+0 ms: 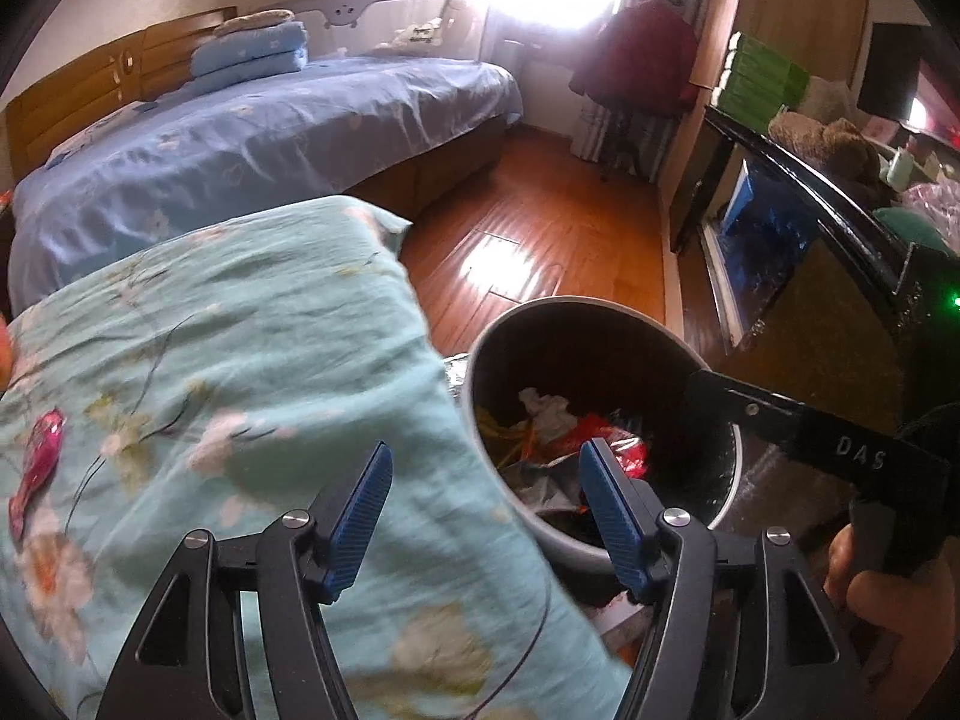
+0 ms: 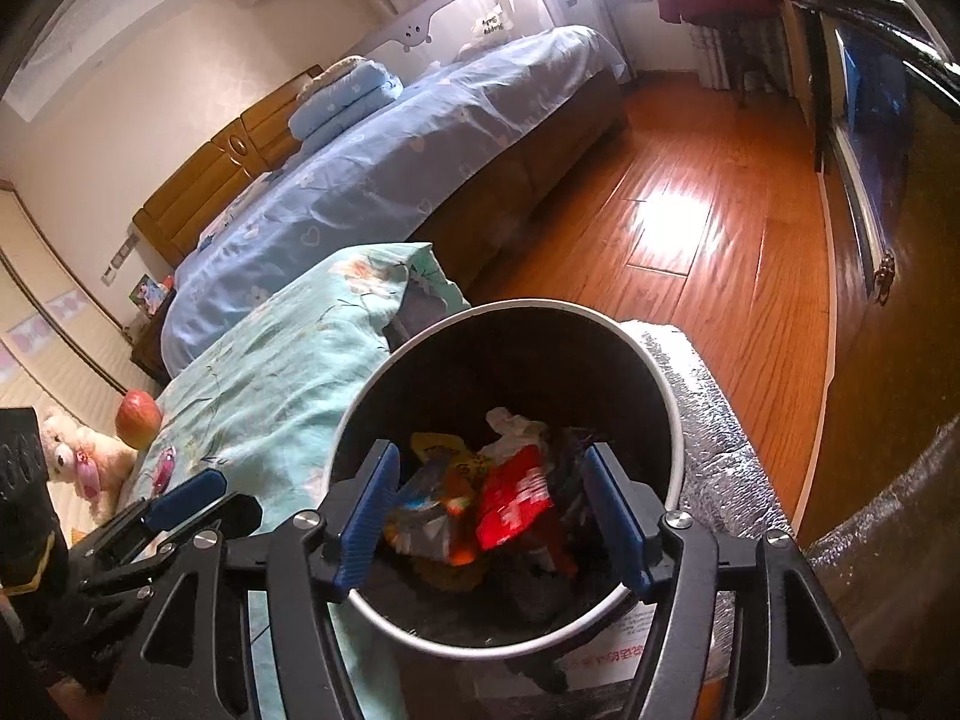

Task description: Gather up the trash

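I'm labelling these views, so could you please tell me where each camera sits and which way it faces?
Left wrist: on the left tongs, angled down over the teal quilt beside the trash bin; the person's hand holds the right tongs.
Right wrist: on the right tongs, open above the bin, looking in at the wrappers; left tongs at lower left.
Shared: bin, quilt, blue bed.

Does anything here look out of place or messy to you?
Yes. A pink wrapper lies loose on the teal floral bedspread, not in the trash bin with the other wrappers. An apple also sits on that bed beside a teddy bear, an odd spot for fruit.
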The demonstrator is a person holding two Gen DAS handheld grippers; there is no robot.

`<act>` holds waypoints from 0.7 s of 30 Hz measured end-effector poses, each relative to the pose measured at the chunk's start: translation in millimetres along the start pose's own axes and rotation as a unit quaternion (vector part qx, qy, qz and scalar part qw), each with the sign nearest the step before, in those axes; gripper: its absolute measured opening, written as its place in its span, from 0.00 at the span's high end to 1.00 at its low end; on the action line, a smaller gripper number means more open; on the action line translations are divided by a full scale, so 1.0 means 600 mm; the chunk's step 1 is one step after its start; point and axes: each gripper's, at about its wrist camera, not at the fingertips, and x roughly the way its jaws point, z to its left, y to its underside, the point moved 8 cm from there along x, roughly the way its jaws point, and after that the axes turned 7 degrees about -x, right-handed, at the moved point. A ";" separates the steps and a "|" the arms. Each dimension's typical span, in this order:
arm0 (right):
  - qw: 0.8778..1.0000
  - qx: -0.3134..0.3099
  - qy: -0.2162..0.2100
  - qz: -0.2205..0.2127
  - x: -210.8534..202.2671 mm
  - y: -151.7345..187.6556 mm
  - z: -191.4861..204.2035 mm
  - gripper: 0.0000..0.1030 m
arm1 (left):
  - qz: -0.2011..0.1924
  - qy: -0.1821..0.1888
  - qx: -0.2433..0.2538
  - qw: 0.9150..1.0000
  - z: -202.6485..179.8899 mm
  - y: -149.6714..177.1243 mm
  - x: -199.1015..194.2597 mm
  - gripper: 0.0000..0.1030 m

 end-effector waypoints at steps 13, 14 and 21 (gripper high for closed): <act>0.998 -0.037 -0.026 -0.036 -0.054 0.053 0.123 0.18 | -0.061 -0.038 -0.044 0.996 0.090 0.080 -0.146 0.35; 0.998 -0.041 -0.028 -0.039 -0.057 0.058 0.134 0.16 | -0.065 -0.041 -0.046 0.996 0.097 0.086 -0.156 0.35; 0.995 -0.074 -0.031 -0.062 -0.070 0.086 0.205 0.13 | -0.093 -0.061 -0.051 0.993 0.129 0.122 -0.221 0.35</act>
